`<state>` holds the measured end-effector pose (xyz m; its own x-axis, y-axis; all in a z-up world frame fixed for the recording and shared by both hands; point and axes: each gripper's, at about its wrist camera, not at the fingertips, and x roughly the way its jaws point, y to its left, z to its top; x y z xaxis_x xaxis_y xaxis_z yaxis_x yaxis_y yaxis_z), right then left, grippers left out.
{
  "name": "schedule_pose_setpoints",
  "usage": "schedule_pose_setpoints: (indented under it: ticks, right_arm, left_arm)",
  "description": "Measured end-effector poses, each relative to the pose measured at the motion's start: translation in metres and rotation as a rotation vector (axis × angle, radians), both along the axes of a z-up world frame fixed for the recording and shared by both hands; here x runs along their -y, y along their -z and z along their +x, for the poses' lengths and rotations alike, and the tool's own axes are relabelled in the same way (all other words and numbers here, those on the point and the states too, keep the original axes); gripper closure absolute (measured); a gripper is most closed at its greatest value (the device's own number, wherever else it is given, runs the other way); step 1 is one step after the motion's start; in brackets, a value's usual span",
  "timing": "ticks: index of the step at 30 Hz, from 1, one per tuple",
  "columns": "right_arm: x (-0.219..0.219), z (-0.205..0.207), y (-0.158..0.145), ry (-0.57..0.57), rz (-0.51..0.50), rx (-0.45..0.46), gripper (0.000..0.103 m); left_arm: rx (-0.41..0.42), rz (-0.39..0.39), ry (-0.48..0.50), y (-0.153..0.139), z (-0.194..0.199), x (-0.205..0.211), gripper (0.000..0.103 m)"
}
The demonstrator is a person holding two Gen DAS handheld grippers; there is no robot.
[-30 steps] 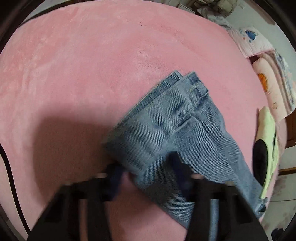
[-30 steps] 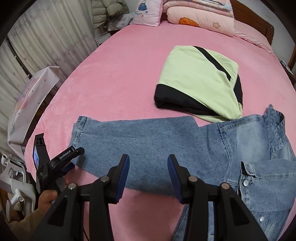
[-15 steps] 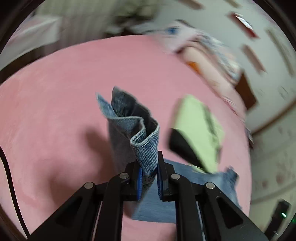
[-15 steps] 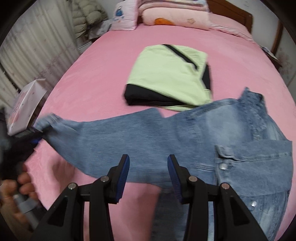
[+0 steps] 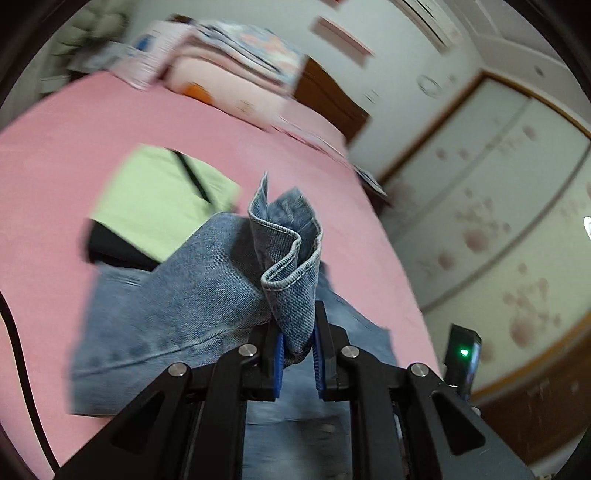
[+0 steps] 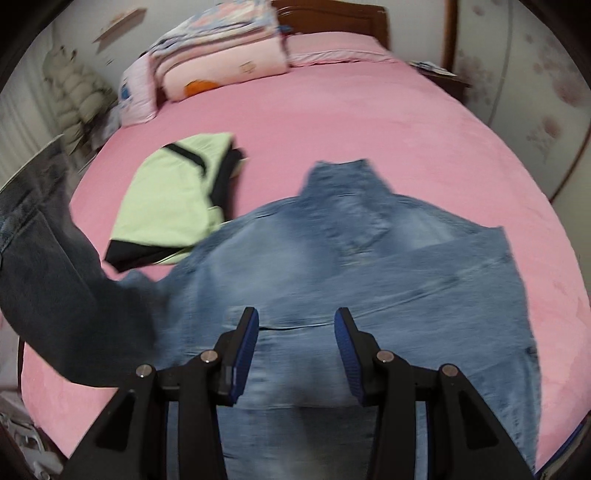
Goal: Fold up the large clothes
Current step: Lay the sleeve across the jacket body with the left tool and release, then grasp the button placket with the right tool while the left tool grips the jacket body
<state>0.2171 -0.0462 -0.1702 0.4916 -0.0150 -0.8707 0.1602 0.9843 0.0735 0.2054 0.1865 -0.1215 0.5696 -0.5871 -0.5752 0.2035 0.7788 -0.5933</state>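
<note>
A blue denim jacket [image 6: 369, 266] lies spread on the pink bed [image 6: 369, 122]. My left gripper [image 5: 297, 343] is shut on the cuff of its sleeve [image 5: 291, 280], which stands bunched above the blue pads. That sleeve [image 6: 48, 280] hangs lifted at the left edge of the right wrist view. My right gripper [image 6: 295, 347] hovers open above the jacket's body, nothing between its fingers.
A folded light-green and black garment [image 6: 173, 199] lies on the bed left of the jacket. Folded pink bedding and pillows [image 6: 221, 62] are stacked at the wooden headboard [image 6: 332, 14]. A wardrobe with floral doors [image 5: 498, 221] stands to the right.
My left gripper closed on the sleeve cuff and lifted it off the bed, swinging toward the jacket's body. My right gripper travelled from above the sleeve to above the jacket's body, still open.
</note>
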Motion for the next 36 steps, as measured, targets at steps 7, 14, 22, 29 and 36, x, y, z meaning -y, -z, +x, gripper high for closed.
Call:
schedule_pose_setpoints:
  ticks: [7,14,22,29,36]
  right_arm:
    - [0.101,-0.028,0.018,0.061,-0.03,-0.016,0.06]
    - [0.201,-0.051,0.048,0.122,-0.017,-0.094,0.06]
    - [0.25,-0.048,0.067,0.105,0.154,-0.152,0.06]
    - [0.233,-0.025,0.081,0.023,0.297,-0.2,0.057]
    - [0.213,-0.002,0.115,-0.01,0.342,-0.265,0.057]
  left_arm:
    - [-0.061,-0.003,0.207,0.045,-0.008,0.168,0.092]
    - [-0.194,0.12,0.291,0.127,-0.021,0.291,0.091]
    - [-0.348,0.252,0.338,0.191,-0.034,0.312,0.076]
    - [-0.231,0.334,0.368,0.129,-0.023,0.272,0.049]
    - [-0.181,0.514,0.399,0.12,0.06,0.205,0.044]
